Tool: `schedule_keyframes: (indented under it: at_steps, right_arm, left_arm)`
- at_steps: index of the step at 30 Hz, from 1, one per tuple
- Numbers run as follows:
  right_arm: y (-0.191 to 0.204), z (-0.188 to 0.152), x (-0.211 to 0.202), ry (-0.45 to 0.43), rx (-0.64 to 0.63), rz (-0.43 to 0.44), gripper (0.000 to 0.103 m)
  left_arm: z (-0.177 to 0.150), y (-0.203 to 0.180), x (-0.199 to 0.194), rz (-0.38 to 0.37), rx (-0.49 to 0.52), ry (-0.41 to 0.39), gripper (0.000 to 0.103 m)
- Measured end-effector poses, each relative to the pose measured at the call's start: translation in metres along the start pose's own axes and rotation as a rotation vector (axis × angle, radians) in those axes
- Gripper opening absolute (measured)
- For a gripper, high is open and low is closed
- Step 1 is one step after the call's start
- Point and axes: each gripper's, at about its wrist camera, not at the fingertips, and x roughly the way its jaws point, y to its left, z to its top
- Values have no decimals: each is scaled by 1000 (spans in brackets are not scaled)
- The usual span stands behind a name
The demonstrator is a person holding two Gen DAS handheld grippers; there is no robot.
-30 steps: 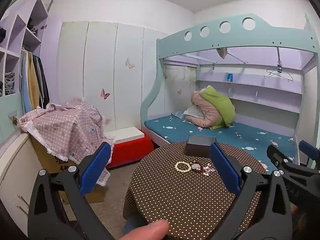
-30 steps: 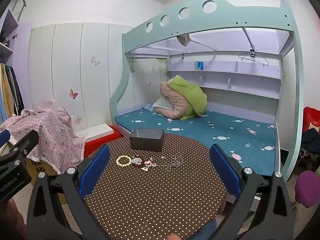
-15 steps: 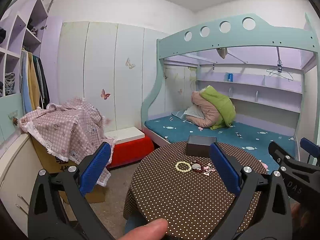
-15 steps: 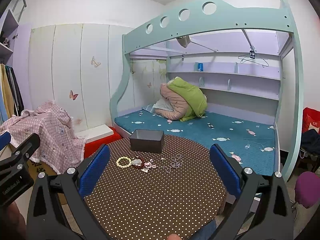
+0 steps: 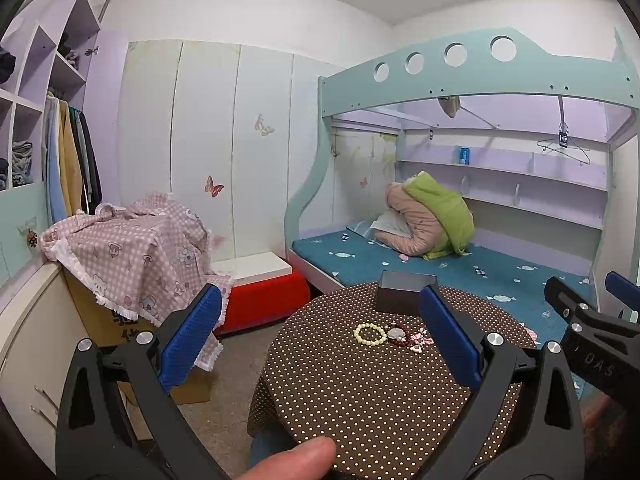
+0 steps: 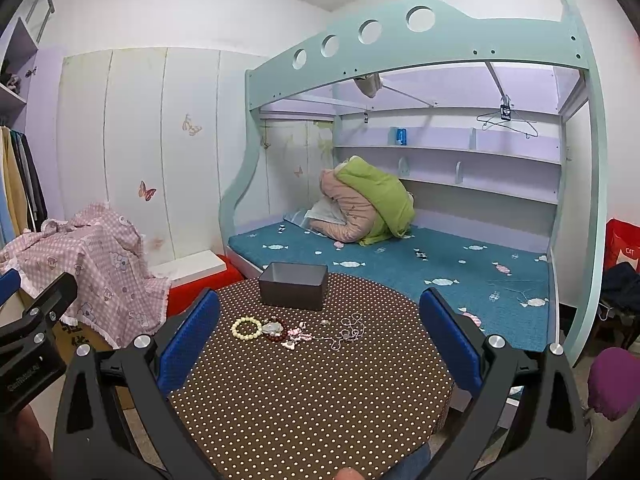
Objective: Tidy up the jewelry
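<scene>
My left tool and right tool both gape wide, holding nothing, above the counter's near edge. I judge that suits reaching the jewelry, strung mid-counter before the box at the far edge.

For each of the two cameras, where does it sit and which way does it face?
Left wrist: on the left gripper, facing the round table's left part and bed; thumb and right gripper show.
Right wrist: on the right gripper, centred on the table; left gripper shows.
Shared: gray box, cream bead bracelet, bunk bed.
</scene>
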Motion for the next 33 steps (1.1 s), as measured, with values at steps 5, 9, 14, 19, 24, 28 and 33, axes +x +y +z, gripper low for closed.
schedule_keyframes:
  at_steps: [5, 9, 14, 19, 24, 28, 33]
  right_arm:
    - [3, 3, 9, 6, -8, 3, 96]
    - [6, 3, 25, 25, -21, 2, 96]
    - [9, 3, 41, 42, -20, 3, 96]
    - [12, 6, 54, 57, -22, 3, 96]
    - [15, 11, 63, 66, -37, 6, 96]
    - [17, 17, 74, 83, -46, 4, 96]
    - [15, 22, 92, 106, -49, -7, 96]
  left_arm:
    - [0, 1, 7, 2, 0, 7, 98]
    - [-3, 4, 20, 6, 4, 21, 98]
    - [0, 4, 39, 13, 9, 37, 98]
    - [8, 3, 51, 21, 15, 39, 98]
    - [15, 6, 64, 17, 9, 49, 98]
    - [21, 7, 77, 10, -4, 63, 98]
    - [27, 7, 101, 3, -8, 89, 98]
